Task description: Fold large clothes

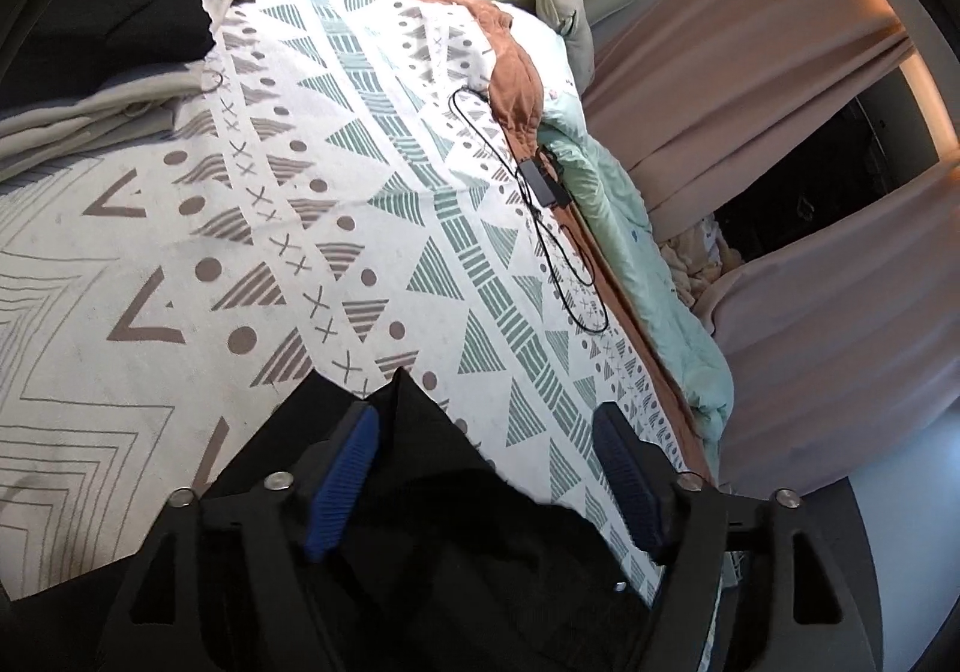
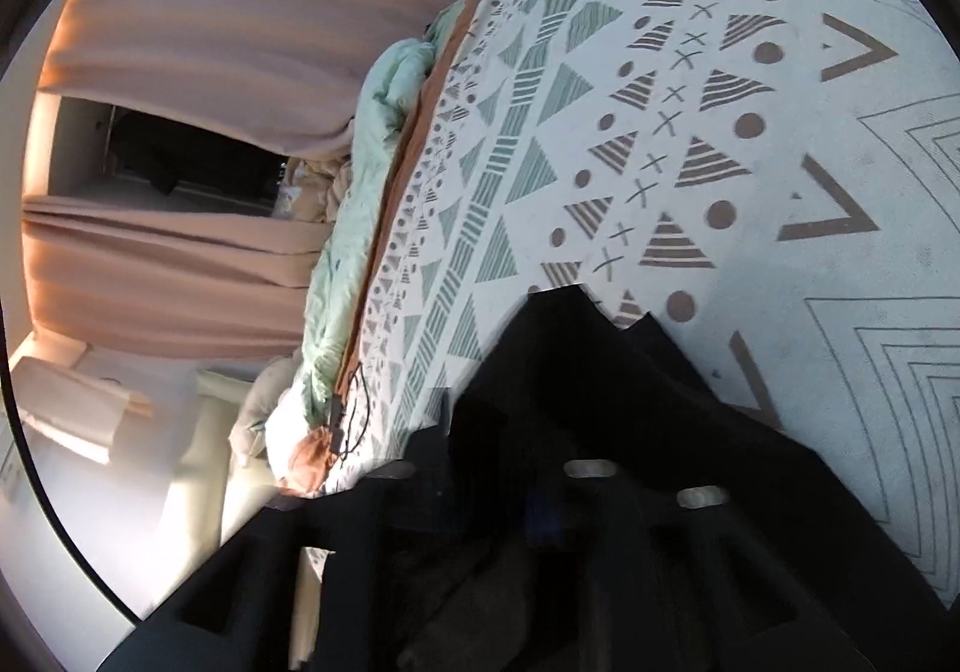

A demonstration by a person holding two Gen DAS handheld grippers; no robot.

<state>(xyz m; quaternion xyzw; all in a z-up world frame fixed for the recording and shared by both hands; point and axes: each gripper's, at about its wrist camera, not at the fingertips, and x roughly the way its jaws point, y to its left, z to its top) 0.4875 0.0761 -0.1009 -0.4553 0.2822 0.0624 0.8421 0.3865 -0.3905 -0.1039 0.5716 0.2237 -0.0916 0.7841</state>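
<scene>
A black garment (image 1: 456,504) lies at the near edge of the patterned bedspread (image 1: 360,204). My left gripper (image 1: 486,474) is open, its blue-padded fingers (image 1: 345,468) either side of the garment's edge, not closed on it. In the right wrist view the same black garment (image 2: 600,372) drapes over my right gripper (image 2: 540,468) and hides its fingers; the jaws look closed on the cloth. The bedspread (image 2: 660,132) stretches beyond it.
Folded black and grey clothes (image 1: 108,42) are stacked at the far left of the bed. A black cable with an adapter (image 1: 543,180) lies near the bed's right edge, beside a mint-green duvet (image 1: 630,228) and an orange blanket (image 1: 510,72). Pink curtains (image 1: 750,72) hang beyond.
</scene>
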